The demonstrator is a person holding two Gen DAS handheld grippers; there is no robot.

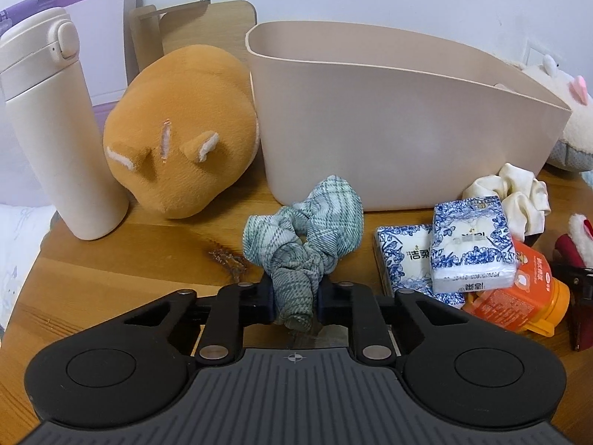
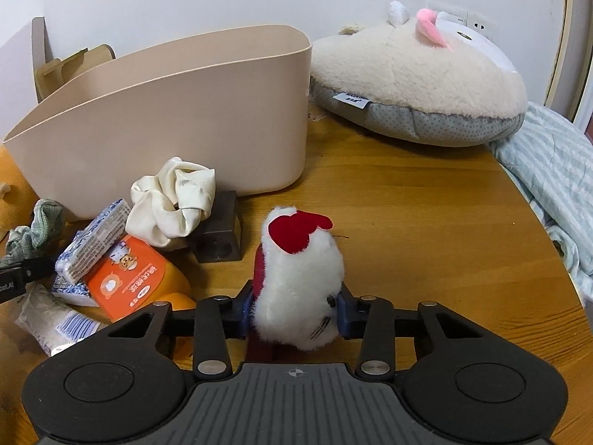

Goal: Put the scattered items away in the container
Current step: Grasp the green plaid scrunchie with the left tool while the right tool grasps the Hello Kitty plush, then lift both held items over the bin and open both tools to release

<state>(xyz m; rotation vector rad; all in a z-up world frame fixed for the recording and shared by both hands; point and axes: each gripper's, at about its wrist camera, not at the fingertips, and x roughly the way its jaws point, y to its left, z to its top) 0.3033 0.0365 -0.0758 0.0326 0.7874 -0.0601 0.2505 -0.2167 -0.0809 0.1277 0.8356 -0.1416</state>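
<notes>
my left tool clenched on plaid scrunchie, low over bench | my right tool grasping white plush toy | container straight ahead of left tool, ahead-left of right; left nearer | both lift over rim

The blue-patterned tissue packs read "洁柔"; print on the orange bottle is too small to read.

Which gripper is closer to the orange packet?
Right. The right gripper, shut on the white plush toy, sits just beside the orange packet. The left gripper, pinching the plaid scrunchie, is past the tissue packs.
</notes>
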